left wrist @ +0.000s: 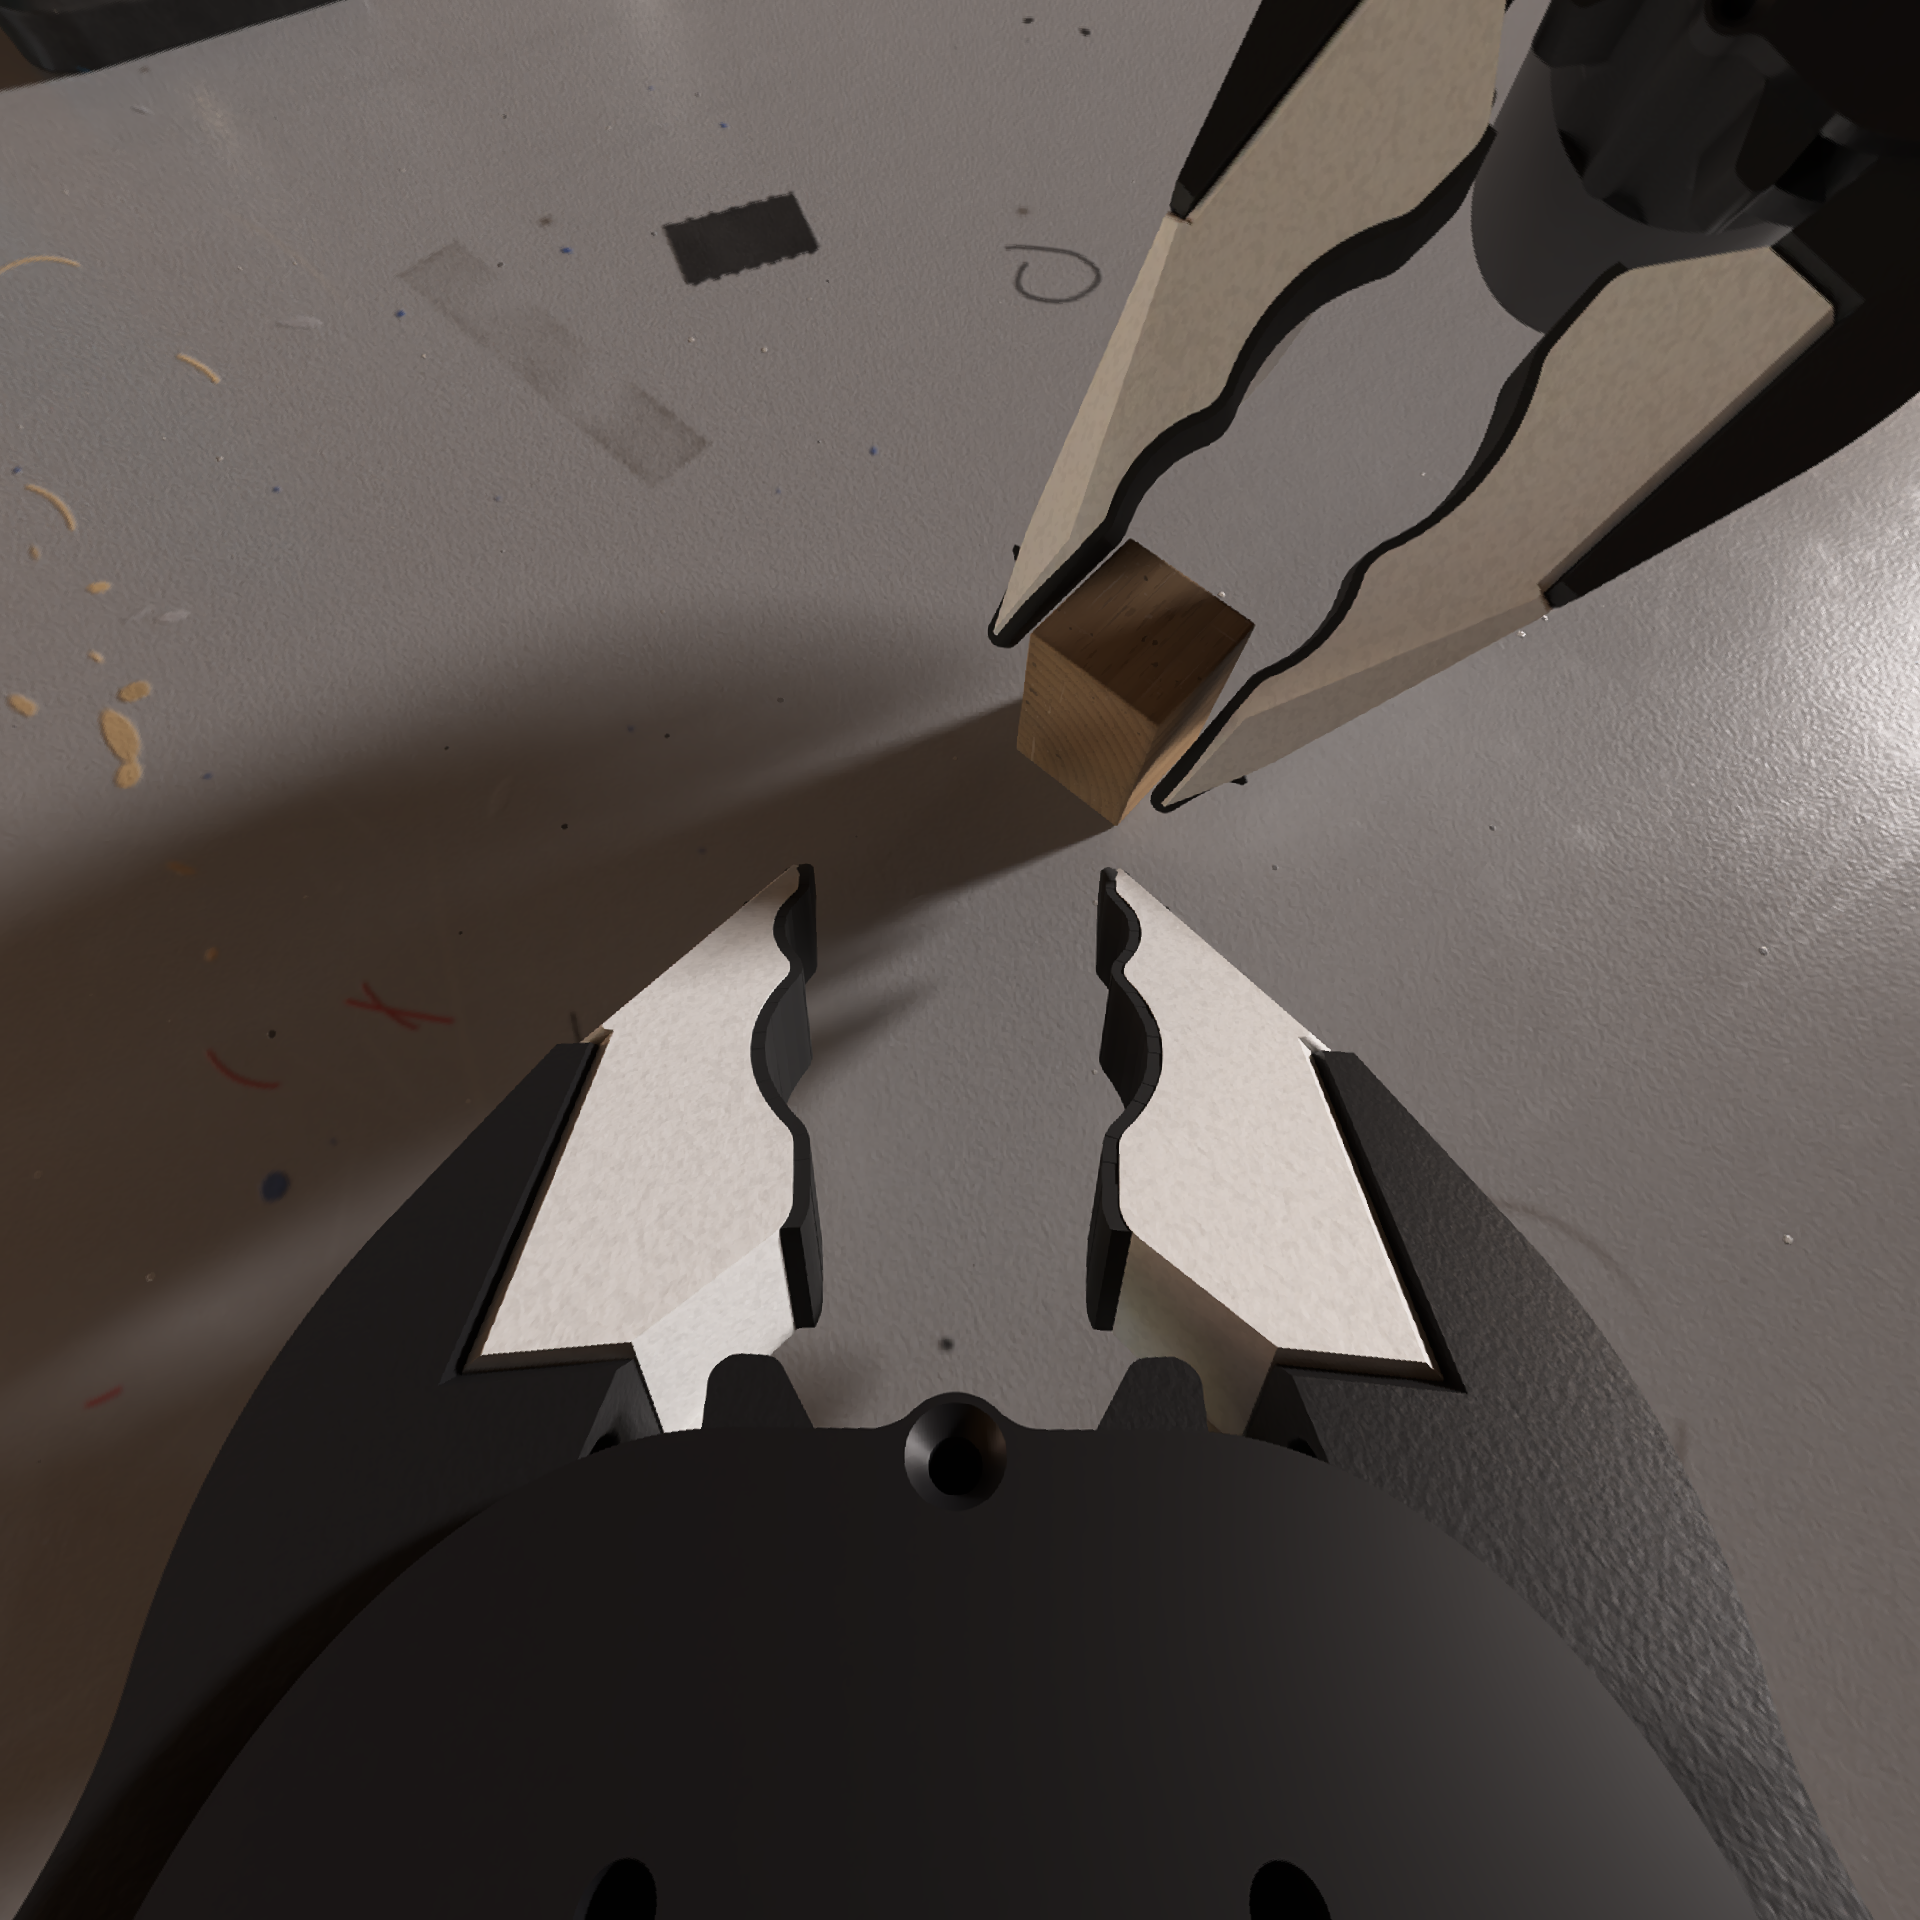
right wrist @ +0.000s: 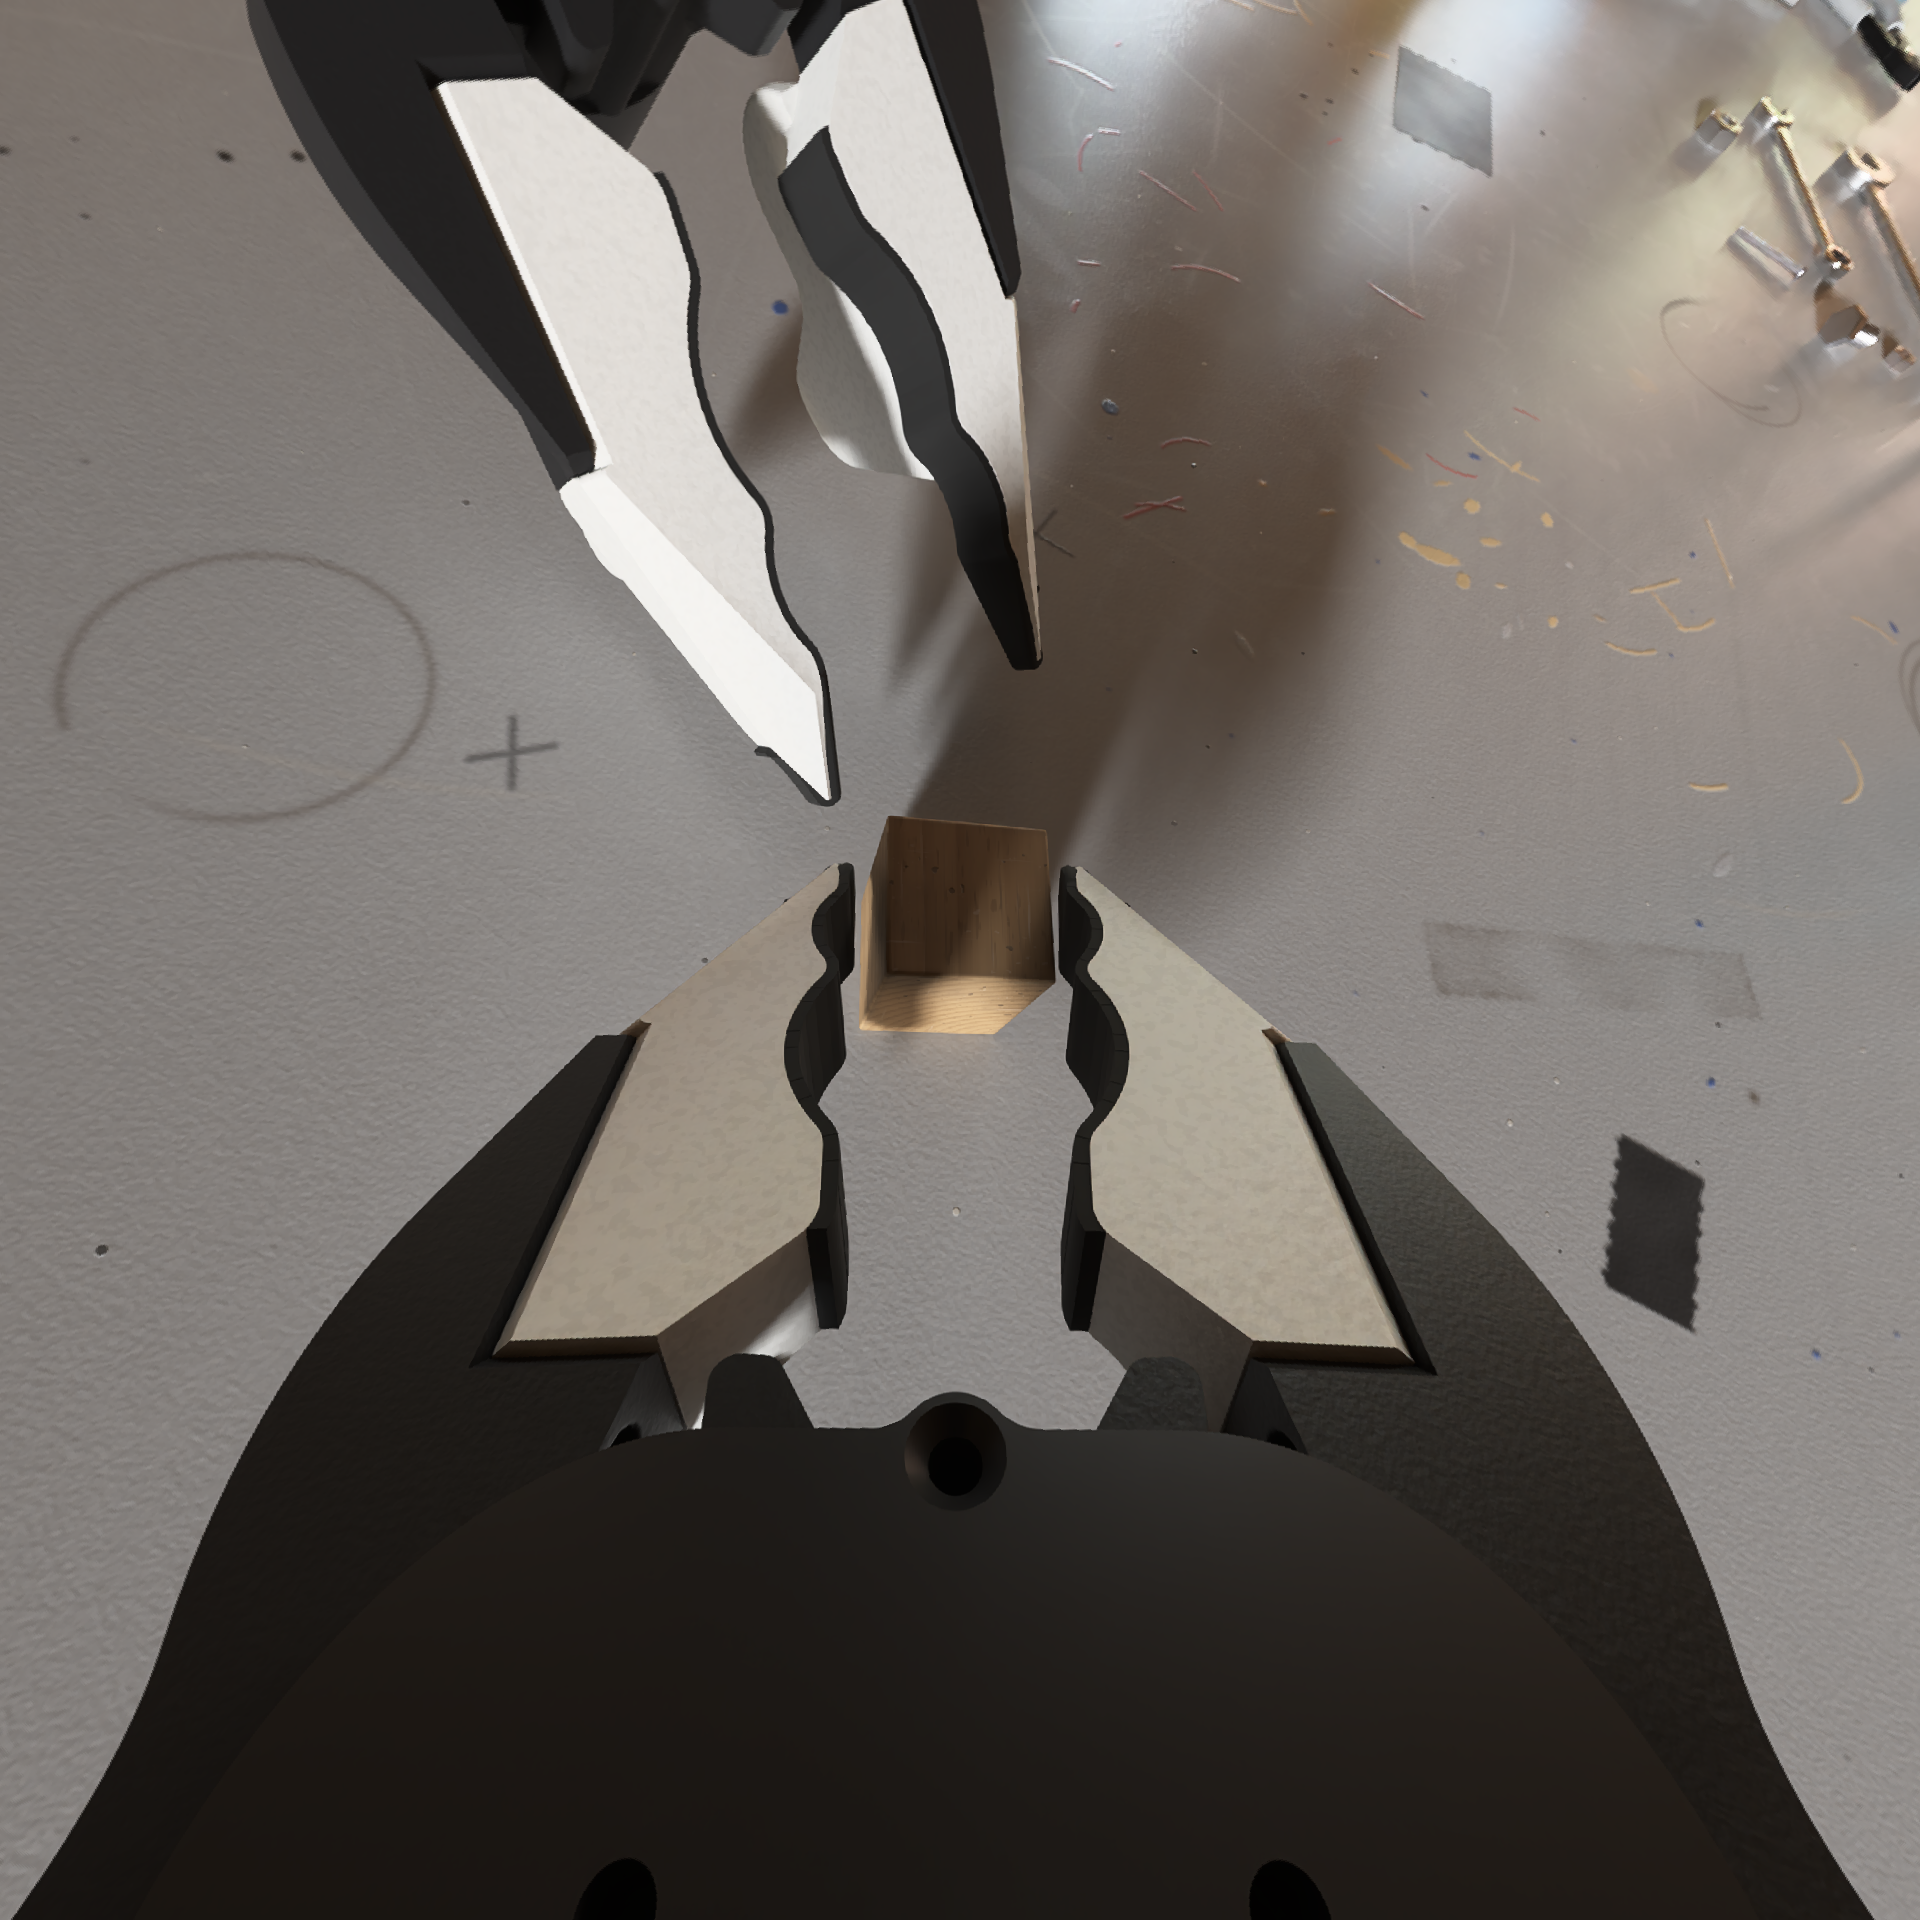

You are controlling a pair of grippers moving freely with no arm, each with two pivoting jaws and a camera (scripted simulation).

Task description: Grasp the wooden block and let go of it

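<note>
The wooden block (right wrist: 954, 930), a small square-edged cuboid with visible grain, stands on the grey, finely pebbled tabletop (right wrist: 260, 1039) at the centre of the right wrist view. The right gripper (right wrist: 954, 883) has its beige, wavy-edged fingers on either side of the block, jaws narrow; a thin gap shows on each side, so contact is hard to judge. The left gripper (left wrist: 956, 883) hangs near the block with jaws spread and nothing between them. Metal bolts (right wrist: 1808, 239) lie blurred at upper right, partly cut off.
</note>
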